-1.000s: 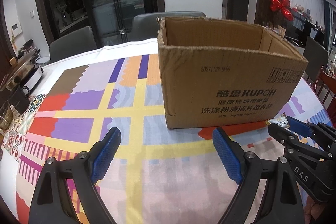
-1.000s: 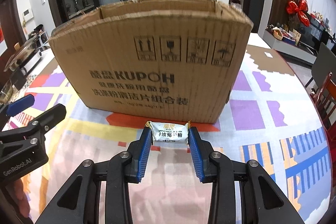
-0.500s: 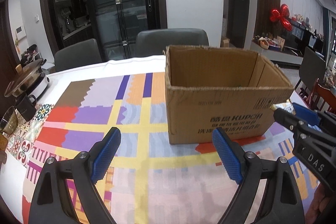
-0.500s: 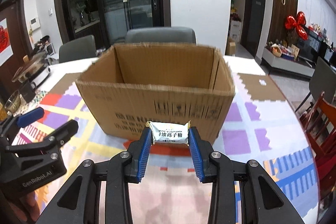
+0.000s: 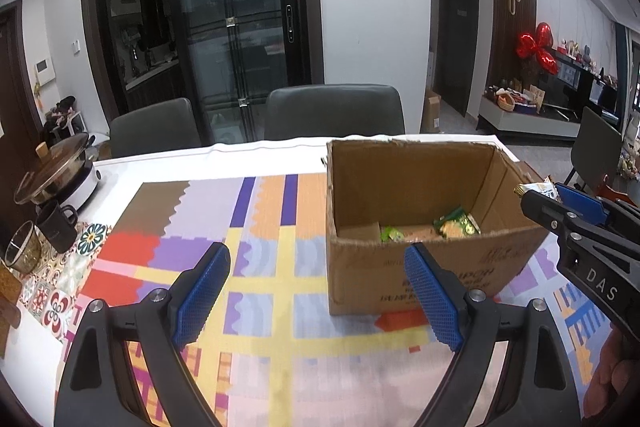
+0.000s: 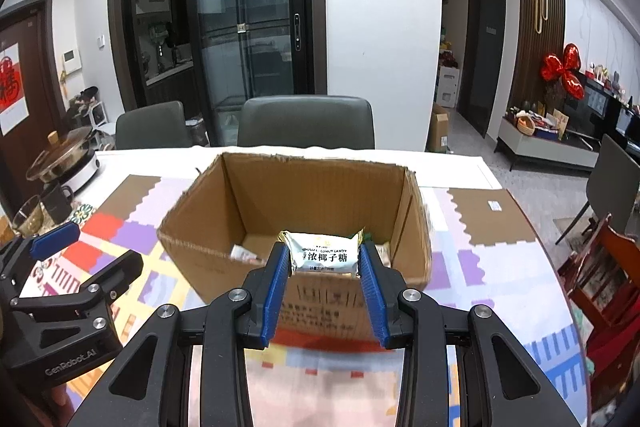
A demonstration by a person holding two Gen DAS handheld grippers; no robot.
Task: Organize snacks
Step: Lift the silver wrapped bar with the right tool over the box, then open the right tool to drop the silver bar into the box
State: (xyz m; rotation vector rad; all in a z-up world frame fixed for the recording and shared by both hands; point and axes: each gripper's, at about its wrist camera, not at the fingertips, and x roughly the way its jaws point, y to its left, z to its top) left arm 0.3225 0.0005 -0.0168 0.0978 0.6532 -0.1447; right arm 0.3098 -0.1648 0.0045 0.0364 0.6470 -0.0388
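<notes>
Currently right gripper [image 6: 323, 259] clamped on coconut candy packet [image 6: 324, 254] – carry over cardboard box [image 6: 320, 183] rim, centre, then release. Left gripper [image 5: 316, 291] fingers wide, empty – keep clear.

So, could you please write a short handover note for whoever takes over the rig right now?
Right claw: shut on a white coconut candy packet, held just in front of the cardboard box, at about rim height.
Left claw: open, empty, above the patterned tablecloth beside the box.
Done: a few green snack packets already lie inside the box.
Left: carry the candy over the opening and release it. No other loose snacks are visible on the table.
</notes>
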